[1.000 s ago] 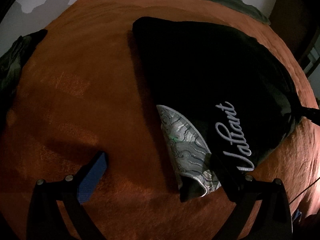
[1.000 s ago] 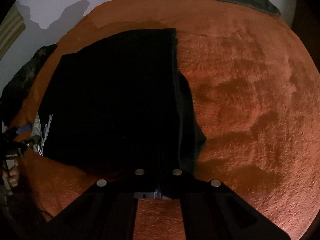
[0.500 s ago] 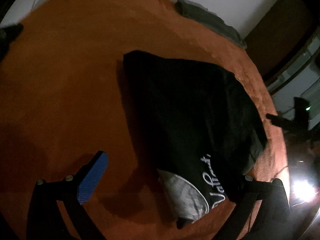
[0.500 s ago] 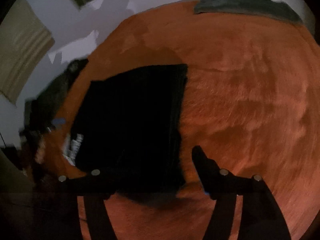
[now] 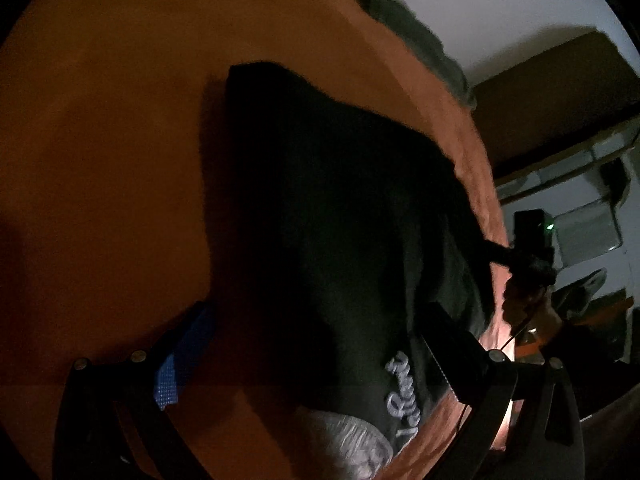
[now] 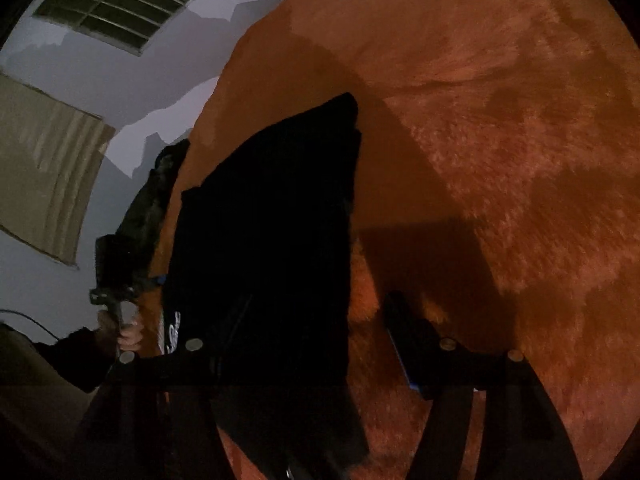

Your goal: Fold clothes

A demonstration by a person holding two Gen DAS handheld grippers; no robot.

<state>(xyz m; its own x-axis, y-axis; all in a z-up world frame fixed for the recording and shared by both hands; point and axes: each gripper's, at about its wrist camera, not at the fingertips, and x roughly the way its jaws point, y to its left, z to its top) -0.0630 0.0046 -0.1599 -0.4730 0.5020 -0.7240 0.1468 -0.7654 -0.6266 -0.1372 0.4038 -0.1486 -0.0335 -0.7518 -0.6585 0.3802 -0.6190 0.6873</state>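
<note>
A black garment (image 5: 340, 208) with white lettering (image 5: 400, 396) and a grey patterned lining (image 5: 348, 440) lies folded on the orange blanket (image 5: 120, 120). My left gripper (image 5: 320, 356) is open above its near corner, with the blue pad (image 5: 184, 360) over bare blanket. In the right wrist view the same garment (image 6: 272, 240) reaches under my right gripper (image 6: 304, 344), which is open, and its pads do not press the cloth. Each view shows the other gripper at the garment's far side: the right one (image 5: 528, 240) and the left one (image 6: 116, 292), which a hand (image 6: 128, 332) holds.
A grey garment (image 5: 416, 40) lies at the blanket's far edge by the wall. A dark heap of clothes (image 6: 156, 184) sits at the left edge of the blanket (image 6: 520, 120). A brown cupboard (image 5: 560, 92) stands beyond the bed.
My right gripper opened and let go of the garment's near edge, then drew back. Both views swung and tilted. The left gripper stayed open and moved toward the lettered corner.
</note>
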